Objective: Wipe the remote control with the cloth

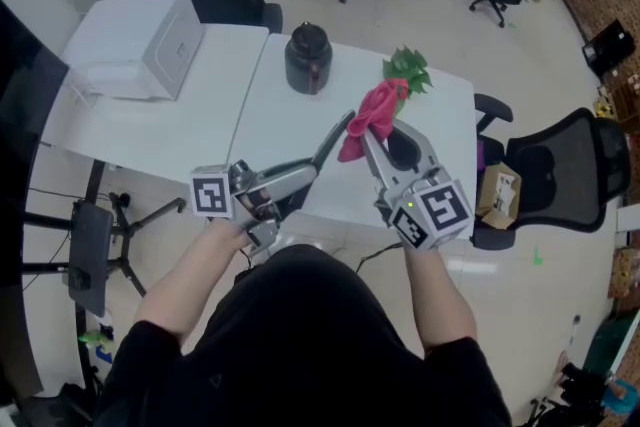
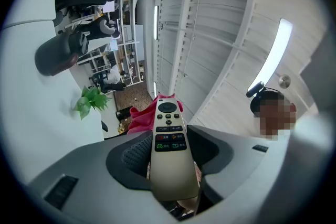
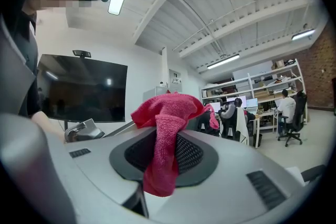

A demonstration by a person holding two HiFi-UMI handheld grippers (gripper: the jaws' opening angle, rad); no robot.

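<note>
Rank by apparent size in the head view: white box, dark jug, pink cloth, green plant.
1. white box, clearly largest.
2. dark jug and pink cloth: these look about alike. The cloth is lifted off the table, nearer the camera, so I'm not ranking the two.
3. green plant, smallest.

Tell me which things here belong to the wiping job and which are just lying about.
Job: remote control, in left tongs; pink cloth, in right tongs.
Lying about: black jar; green plant; white box; office chair.
</note>
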